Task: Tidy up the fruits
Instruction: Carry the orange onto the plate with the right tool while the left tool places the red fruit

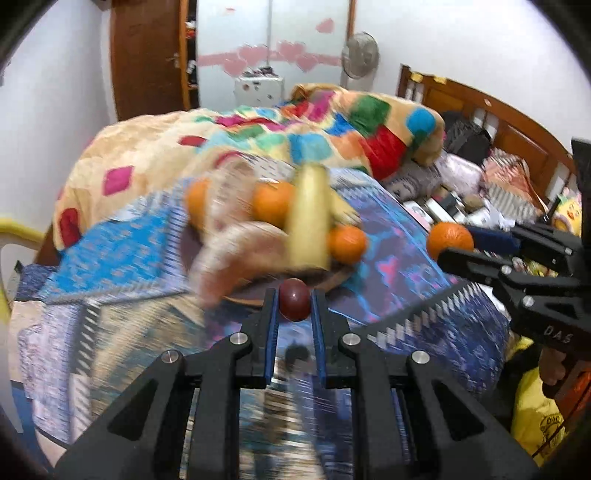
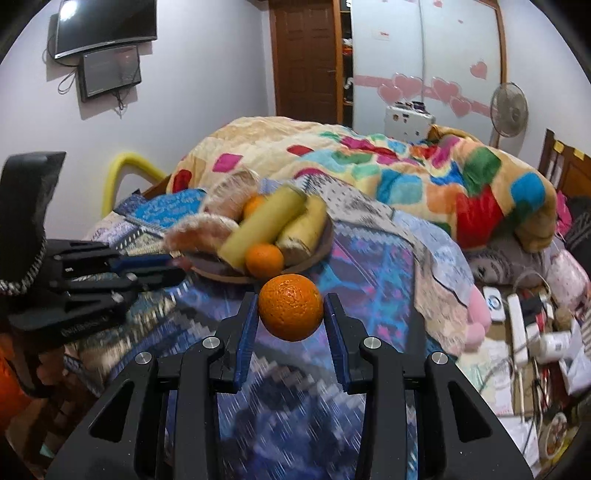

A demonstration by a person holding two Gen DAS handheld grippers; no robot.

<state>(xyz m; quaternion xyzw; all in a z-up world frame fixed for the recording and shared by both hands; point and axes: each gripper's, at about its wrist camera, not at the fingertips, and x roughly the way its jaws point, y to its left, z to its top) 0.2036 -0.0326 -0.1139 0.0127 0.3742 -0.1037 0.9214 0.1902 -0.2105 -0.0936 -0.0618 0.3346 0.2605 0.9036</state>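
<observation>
Fruit clamped in both grippers above the bed

Left gripper [image 1: 294,304] closed on a small dark red fruit [image 1: 294,305], plum-like, pinched between the blue pads [image 1: 272,334] at the very tips and held over the patterned blue bedspread [image 1: 388,280]. Right gripper [image 2: 290,312] clamped on an orange [image 2: 290,312], gripped at its 2 sides and lifted clear of the cover. Same orange seen from the left wrist camera at the far right, in the other claw's tips.

Just beyond both claws, a shallow wooden bowl [image 2: 317,254] resting on the bedspread, blurred by motion. Inside it: 2 bananas [image 2: 266,225] lying side by side, 2 loose oranges [image 2: 264,260] in the right wrist view and 3 in the left, and a pale rounded item on the bowl's left side too smeared to name. Red fruit close to the bowl's near rim; held orange near it too, on the right-hand side.

Behind the bowl, a heaped quilt [image 2: 406,173] with bright coloured squares. Farther back, a standing fan [image 2: 509,110], a brown wooden door [image 2: 306,59], and 2 dark screens [image 2: 105,26] mounted on the wall
</observation>
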